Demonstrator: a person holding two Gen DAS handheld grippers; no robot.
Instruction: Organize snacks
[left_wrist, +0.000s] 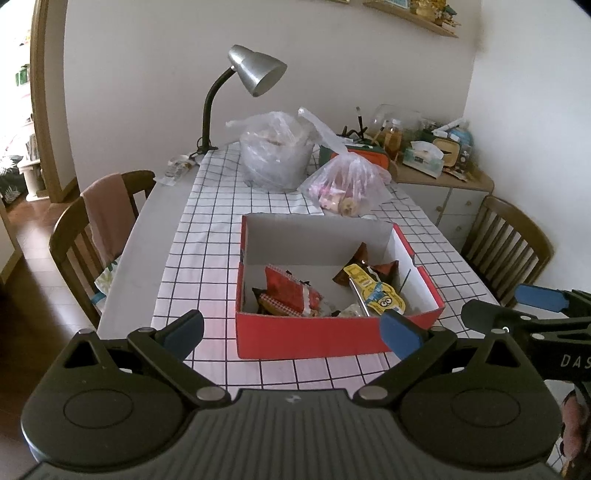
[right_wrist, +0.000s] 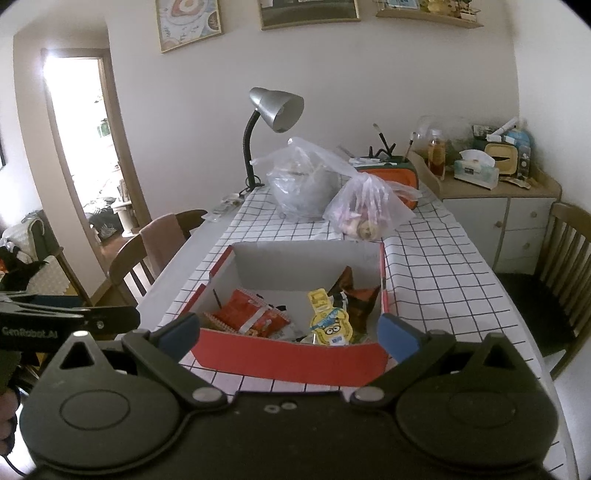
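A red cardboard box (left_wrist: 306, 338) (right_wrist: 288, 360) with a white inside stands on the checked tablecloth. In it lie a red snack packet (left_wrist: 291, 291) (right_wrist: 251, 314), a yellow cartoon packet (left_wrist: 380, 295) (right_wrist: 328, 325) and a brown packet (left_wrist: 369, 266) (right_wrist: 354, 295). My left gripper (left_wrist: 293, 332) is open and empty, just in front of the box. My right gripper (right_wrist: 290, 332) is open and empty, in front of the box too. It also shows in the left wrist view (left_wrist: 513, 306) to the right of the box. The left gripper shows at the left edge of the right wrist view (right_wrist: 74, 315).
Behind the box lie a small clear bag of snacks (left_wrist: 347, 188) (right_wrist: 365, 210) and a larger clear bag (left_wrist: 275, 155) (right_wrist: 303, 184). A desk lamp (left_wrist: 255, 70) (right_wrist: 277, 109) stands at the far end. Wooden chairs (left_wrist: 92, 229) (right_wrist: 565, 266) flank the table. A cluttered cabinet (left_wrist: 443, 177) (right_wrist: 498, 192) stands at the right.
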